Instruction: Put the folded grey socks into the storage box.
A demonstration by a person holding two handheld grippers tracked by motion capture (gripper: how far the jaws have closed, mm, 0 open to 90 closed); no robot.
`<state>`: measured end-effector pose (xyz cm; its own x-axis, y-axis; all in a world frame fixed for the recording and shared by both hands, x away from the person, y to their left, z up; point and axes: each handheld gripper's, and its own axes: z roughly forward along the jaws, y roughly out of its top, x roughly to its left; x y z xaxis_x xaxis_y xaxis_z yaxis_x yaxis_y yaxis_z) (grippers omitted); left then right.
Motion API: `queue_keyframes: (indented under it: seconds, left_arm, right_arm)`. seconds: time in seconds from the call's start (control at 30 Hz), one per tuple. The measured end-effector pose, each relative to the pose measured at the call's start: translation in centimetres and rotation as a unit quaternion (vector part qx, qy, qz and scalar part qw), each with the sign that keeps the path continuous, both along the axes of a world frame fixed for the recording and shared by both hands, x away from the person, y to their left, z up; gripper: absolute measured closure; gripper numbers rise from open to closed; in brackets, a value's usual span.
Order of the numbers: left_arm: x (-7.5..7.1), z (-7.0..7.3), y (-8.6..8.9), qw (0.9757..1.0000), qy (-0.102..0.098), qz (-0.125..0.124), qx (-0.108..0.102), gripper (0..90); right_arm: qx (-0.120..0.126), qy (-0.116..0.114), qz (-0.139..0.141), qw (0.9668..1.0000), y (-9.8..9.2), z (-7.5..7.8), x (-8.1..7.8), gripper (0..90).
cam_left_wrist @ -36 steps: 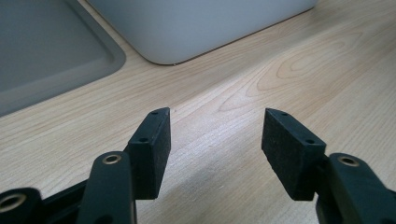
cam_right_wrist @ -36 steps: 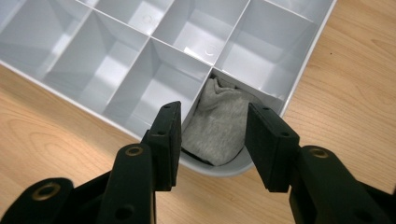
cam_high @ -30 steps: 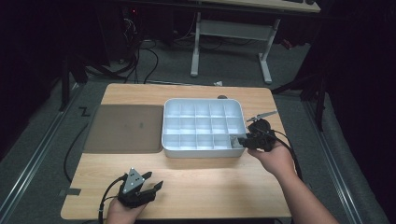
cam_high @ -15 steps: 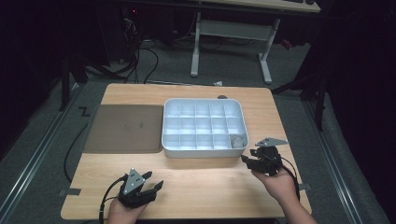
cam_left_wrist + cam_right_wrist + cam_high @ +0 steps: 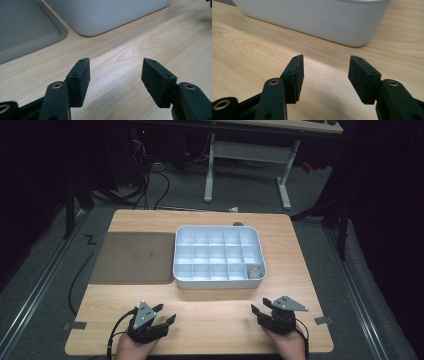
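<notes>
From the high view, a light wooden table (image 5: 215, 320) carries a white plastic organiser tray divided into small square compartments (image 5: 218, 255), with a flat grey-brown mat (image 5: 132, 257) touching its left side. A small grey lump (image 5: 254, 270) lies in the tray's front-right compartment; what it is cannot be told. Near the table's front edge, 2 hands hold the black 2-jaw tongs well apart: the left gripper (image 5: 159, 317) at front left, the right gripper (image 5: 260, 309) at front right. The left gripper view shows its jaws spread wide with nothing between them, over bare wood, facing the tray's rounded corner and the mat's rim. The right gripper view likewise shows spread, empty jaws facing the tray's white outer wall.
</notes>
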<state>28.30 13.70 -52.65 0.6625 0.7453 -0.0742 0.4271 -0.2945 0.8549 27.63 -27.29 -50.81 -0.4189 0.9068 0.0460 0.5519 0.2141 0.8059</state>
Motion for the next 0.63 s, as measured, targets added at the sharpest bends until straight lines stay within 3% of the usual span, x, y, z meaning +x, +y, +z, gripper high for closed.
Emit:
queue_keyframes:
  seconds: [0.07,0.1,0.17,0.2,0.23,0.33,0.63]
  left_arm:
    - [-0.2,0.1,-0.2,1.0000,0.000,-0.004,0.000,40.9]
    - [-0.2,0.1,-0.2,1.0000,0.000,-0.004,0.000,40.8]
    - [-0.3,0.1,-0.4,1.0000,0.000,-0.007,-0.002,40.9]
    - [-0.4,0.0,-0.7,0.9999,0.001,-0.014,0.004,40.8]
    - [-0.3,-0.1,-0.8,0.9999,0.002,-0.015,0.006,40.8]
    - [-0.2,-0.2,-1.2,0.9998,0.007,-0.019,0.005,40.7]
    - [-0.5,-0.1,-1.1,0.9997,0.004,-0.025,0.004,40.7]
  right_arm:
    - [0.002,-0.013,-0.003,0.9999,0.2,-0.4,-1.1,44.5]
    - [0.017,-0.022,-0.005,0.9996,0.1,-0.8,-1.8,44.7]
    - [0.027,-0.006,0.014,0.9995,-0.2,-0.8,-2.3,42.2]
    - [0.019,-0.014,0.007,0.9997,-0.6,-0.9,-2.7,43.7]
    - [0.023,-0.015,0.003,0.9996,-0.9,-1.1,-2.8,44.1]
    - [0.041,0.010,-0.013,0.9990,-1.8,-1.9,-2.4,43.6]
    - [0.024,0.013,-0.012,0.9996,-1.4,-2.2,-2.2,43.8]
